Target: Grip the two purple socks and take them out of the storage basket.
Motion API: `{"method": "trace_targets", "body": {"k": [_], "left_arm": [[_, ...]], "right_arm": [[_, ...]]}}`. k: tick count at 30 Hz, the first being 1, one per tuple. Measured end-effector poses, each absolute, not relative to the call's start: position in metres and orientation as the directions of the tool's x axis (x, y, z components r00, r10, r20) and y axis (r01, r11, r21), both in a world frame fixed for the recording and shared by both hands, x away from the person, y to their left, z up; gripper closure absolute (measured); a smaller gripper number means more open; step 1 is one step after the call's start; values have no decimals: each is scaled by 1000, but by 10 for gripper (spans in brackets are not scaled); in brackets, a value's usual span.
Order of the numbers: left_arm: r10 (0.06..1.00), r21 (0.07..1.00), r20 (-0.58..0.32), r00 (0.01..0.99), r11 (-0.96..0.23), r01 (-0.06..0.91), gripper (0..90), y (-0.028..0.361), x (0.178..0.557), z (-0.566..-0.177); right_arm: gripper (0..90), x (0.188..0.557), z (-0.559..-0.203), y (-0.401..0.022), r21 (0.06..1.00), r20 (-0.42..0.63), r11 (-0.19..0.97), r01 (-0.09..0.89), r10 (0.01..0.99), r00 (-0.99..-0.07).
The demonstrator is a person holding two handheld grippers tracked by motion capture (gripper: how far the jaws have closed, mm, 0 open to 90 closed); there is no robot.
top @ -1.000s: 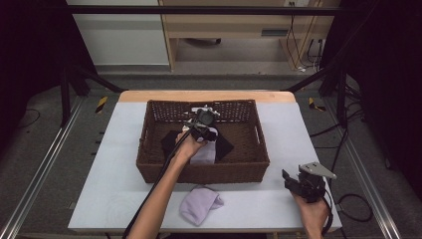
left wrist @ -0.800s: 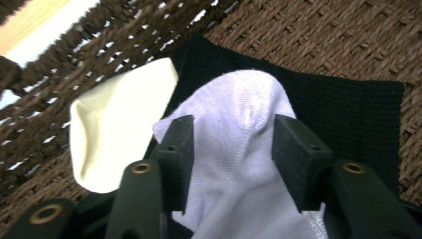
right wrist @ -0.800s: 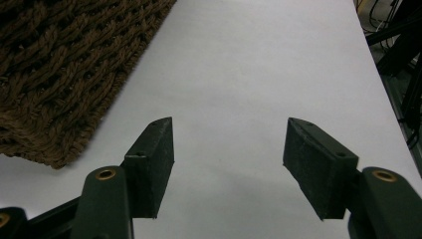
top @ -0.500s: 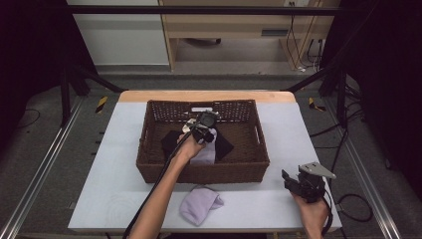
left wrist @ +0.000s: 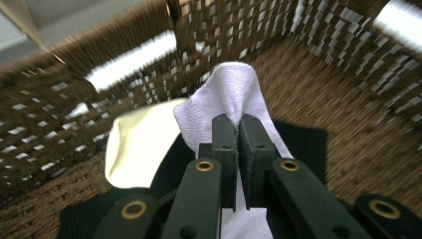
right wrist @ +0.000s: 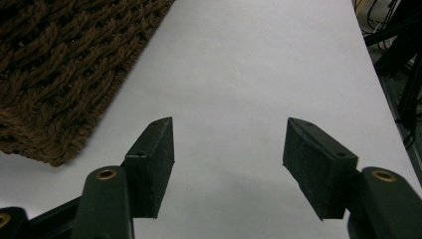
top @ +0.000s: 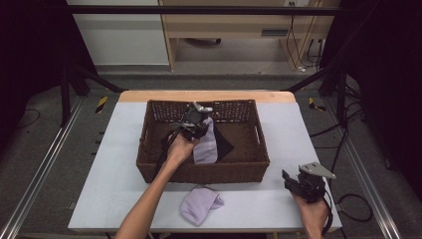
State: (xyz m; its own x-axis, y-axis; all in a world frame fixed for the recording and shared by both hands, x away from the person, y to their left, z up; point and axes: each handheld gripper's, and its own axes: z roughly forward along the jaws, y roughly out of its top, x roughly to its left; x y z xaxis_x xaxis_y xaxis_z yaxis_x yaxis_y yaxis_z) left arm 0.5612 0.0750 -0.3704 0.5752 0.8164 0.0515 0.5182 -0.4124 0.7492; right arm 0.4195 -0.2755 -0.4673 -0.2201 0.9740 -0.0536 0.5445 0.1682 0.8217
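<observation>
Sock work, largest first: white table carries the brown wicker basket at centre, its long sides running 9 to 3 o'clock

Inside the basket a black cloth lies on the floor. In my left gripper view a cream item sits on that cloth at about 9 o'clock of the jaws, near the basket wall; can't tell what it is

My left gripper is inside the basket toward the 12 o'clock wall, jaws clenched on a pale lilac sock. Sock hangs from the jaws down toward 6 o'clock over the black cloth. Left gripper view: jaws pinch a fold of it, fabric bunched above the tips

Second lilac sock lies crumpled on the table at 6 o'clock of the basket, just outside its near wall

My right gripper sits at 4 o'clock of the basket, near the table's right edge, jaws spread wide over bare table, gripping nothing. Basket corner shows at 10 o'clock in the right gripper view
</observation>
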Motion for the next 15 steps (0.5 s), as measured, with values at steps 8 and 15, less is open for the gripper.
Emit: {"method": "trace_targets", "body": {"k": [8,15], "left_arm": [[832,861,28,555,-302,409,856,101,536,-349],[825,916,30,565,-249,315,856,123,510,-331]], "right_arm": [[374,419,-467,-277,822,-54,166,545,975,-215],[374,419,-467,-277,822,-60,170,544,975,-214]]}}
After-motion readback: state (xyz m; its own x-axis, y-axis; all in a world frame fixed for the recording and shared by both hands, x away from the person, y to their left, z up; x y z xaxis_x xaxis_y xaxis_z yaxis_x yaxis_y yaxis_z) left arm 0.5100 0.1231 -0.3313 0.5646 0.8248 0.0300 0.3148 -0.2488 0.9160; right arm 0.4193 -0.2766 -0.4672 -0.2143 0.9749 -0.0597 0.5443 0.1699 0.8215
